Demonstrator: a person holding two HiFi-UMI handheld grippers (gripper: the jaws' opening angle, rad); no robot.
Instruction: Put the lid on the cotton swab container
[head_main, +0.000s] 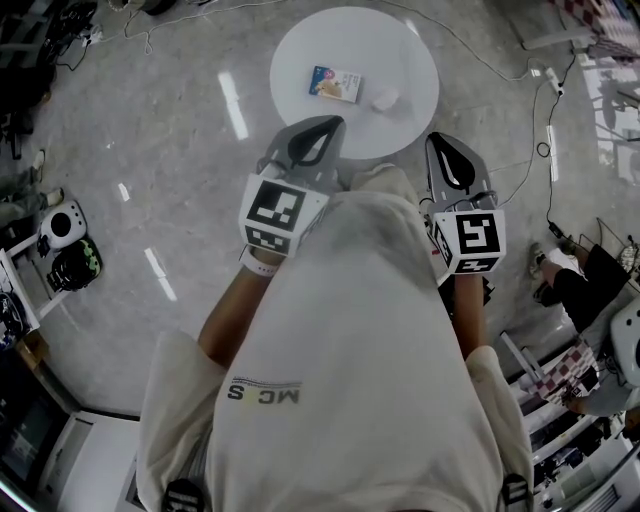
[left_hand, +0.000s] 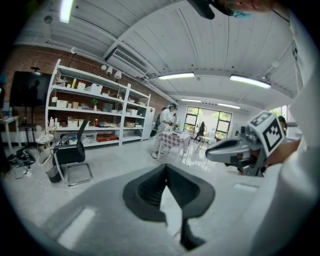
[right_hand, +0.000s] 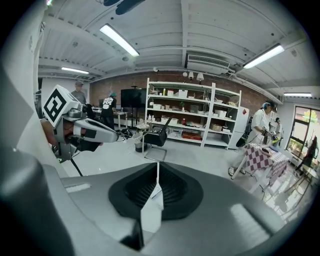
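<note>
A round white table (head_main: 300, 45) stands on the floor ahead of me. On it lie a small blue and white box (head_main: 335, 83) and, to its right, a small pale round thing (head_main: 385, 99); which is the container and which the lid I cannot tell. My left gripper (head_main: 329, 123) is held at chest height, well short of the table, jaws closed together with nothing in them (left_hand: 166, 168). The right gripper (head_main: 437, 141) is raised beside it, also shut and empty (right_hand: 157, 169). Both gripper views look out across the room, not at the table.
Cables (head_main: 520, 75) trail over the glossy floor to the right of the table. Shelving (right_hand: 192, 117), a black chair (left_hand: 70, 157) and a checkered table (right_hand: 265, 157) stand around the room, with people (right_hand: 260, 125) near them. Round white gear (head_main: 62, 226) sits at the left.
</note>
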